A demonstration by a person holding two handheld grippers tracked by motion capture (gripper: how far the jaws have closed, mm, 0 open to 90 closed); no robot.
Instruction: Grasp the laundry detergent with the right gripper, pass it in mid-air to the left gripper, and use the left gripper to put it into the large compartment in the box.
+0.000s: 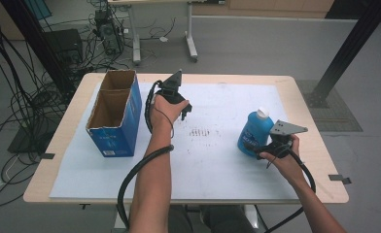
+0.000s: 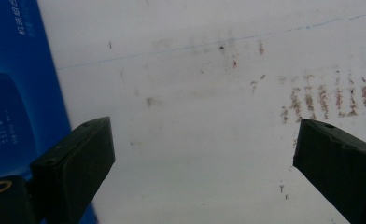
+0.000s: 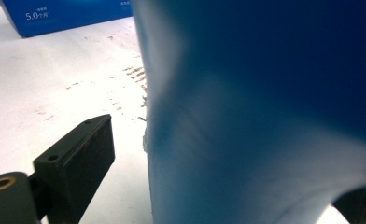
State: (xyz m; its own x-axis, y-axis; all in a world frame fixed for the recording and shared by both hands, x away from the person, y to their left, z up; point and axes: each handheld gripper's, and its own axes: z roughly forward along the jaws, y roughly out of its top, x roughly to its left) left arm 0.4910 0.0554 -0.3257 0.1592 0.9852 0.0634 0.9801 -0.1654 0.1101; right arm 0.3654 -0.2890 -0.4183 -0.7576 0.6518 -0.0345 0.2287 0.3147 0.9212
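Right now the right gripper [image 1: 262, 151] has its jaws wide around the upright blue bottle [image 1: 254, 133] at the table's right, a gap at one pad, while the left gripper [image 1: 184, 110] gapes empty beside the blue box [image 1: 116, 127].

The left gripper [image 1: 184, 110] hangs over the table with jaws wide apart; the right gripper [image 1: 262, 154] has jaws spread.

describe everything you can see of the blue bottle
The blue bottle looks like glossy plastic, with a white cap and a pale label whose print is too small to read. It stands upright on the white mat, right of centre. The right tongs sit around its lower body, a gap showing at the left jaw.
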